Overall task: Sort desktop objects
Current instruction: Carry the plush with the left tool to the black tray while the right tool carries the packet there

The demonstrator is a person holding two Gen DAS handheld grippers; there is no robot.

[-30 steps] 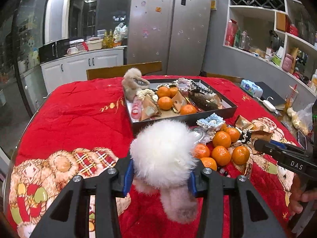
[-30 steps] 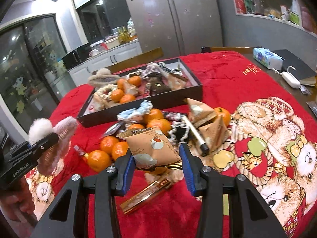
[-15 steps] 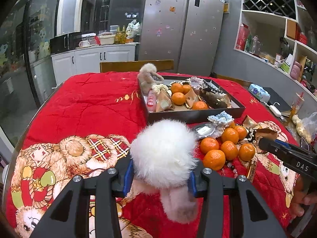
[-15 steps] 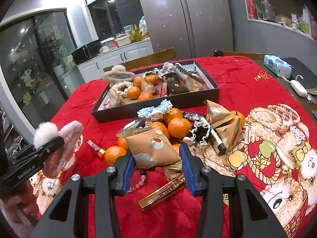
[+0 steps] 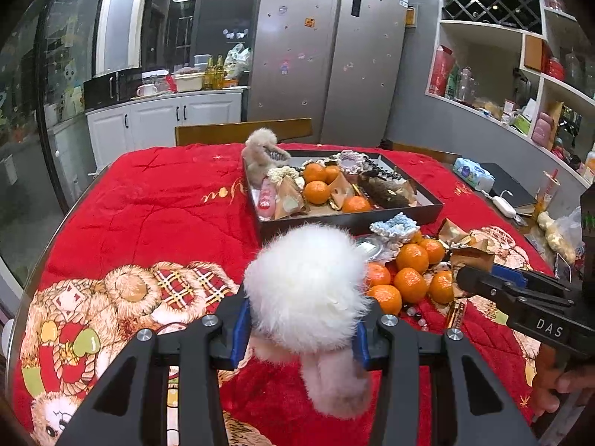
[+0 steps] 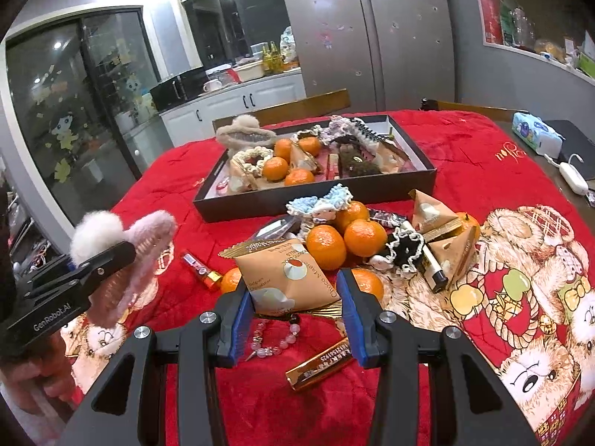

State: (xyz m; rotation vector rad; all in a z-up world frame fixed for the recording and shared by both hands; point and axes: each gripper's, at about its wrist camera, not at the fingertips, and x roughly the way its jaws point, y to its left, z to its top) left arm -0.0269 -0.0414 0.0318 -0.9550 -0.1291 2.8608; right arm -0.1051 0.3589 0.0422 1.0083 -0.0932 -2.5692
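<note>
My left gripper [image 5: 299,329] is shut on a fluffy white and pink plush hair clip [image 5: 308,286] and holds it above the red cloth; the clip also shows in the right wrist view [image 6: 122,245]. My right gripper [image 6: 293,319] is shut on a tan snack packet [image 6: 286,278] and holds it above the pile. The black tray [image 5: 372,219] stands at the middle far side, holding oranges, packets and hair ties. It also shows in the right wrist view [image 6: 297,200]. Loose oranges [image 6: 346,239] lie in front of it.
On the red tablecloth [image 5: 148,215] lie a blue crochet scrunchie [image 6: 323,204], triangular packets [image 6: 431,212], a gold bar [image 6: 319,364], a pink bead bracelet [image 6: 273,342] and a small red tube [image 6: 200,271]. A wooden chair back [image 5: 241,132] stands behind the table.
Both grippers have risen and pulled back from the tray, each still holding its object. The bead bracelet and gold bar have come into full view under the right gripper.
</note>
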